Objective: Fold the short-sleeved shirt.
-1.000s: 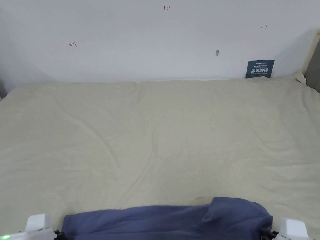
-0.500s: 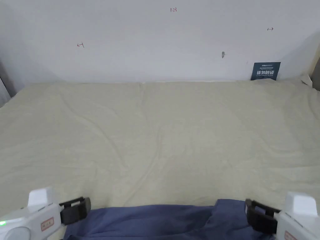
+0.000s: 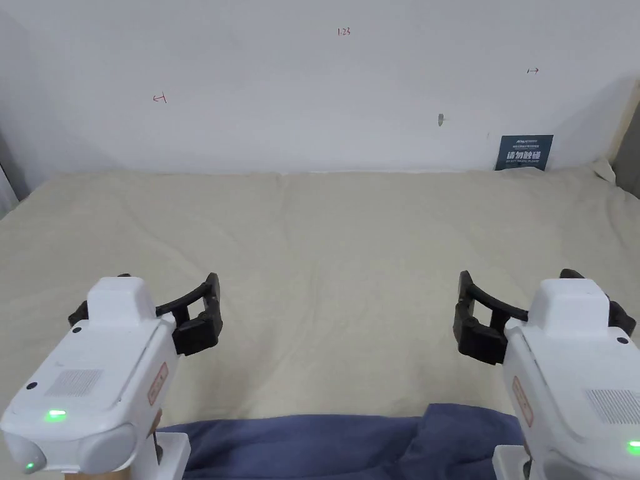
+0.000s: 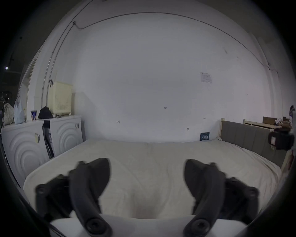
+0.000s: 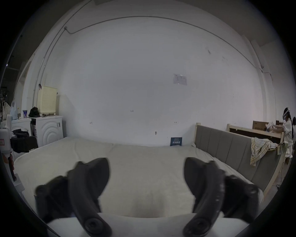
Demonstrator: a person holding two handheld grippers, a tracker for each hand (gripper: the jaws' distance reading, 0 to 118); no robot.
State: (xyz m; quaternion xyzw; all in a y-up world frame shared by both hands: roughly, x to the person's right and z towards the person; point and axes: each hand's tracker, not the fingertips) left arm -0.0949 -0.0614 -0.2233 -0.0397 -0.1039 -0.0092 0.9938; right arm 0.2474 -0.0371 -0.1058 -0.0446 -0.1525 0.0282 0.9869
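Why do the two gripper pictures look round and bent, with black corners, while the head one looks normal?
Both gripper views come through a very wide lens: the wall's cable bows into an arc, the edges go black, and the near left gripper and right gripper look soft and dim. The head view is straight and evenly lit, the blue shirt sharp.

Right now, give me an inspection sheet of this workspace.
Surface: wide bed under a cream wrinkled sheet.
Job's things: blue short-sleeved shirt, bunched in a long strip at the near edge, not held.
Clutter: small dark blue card propped at the wall on the far right of the bed.
Grippers: left gripper open and empty above the sheet; right gripper likewise.
Cables: thin cable running along the upper wall.
Surroundings: white wall; grey padded headboard with a checked cloth draped over it; white cabinets carrying a cream basket; another person far right.
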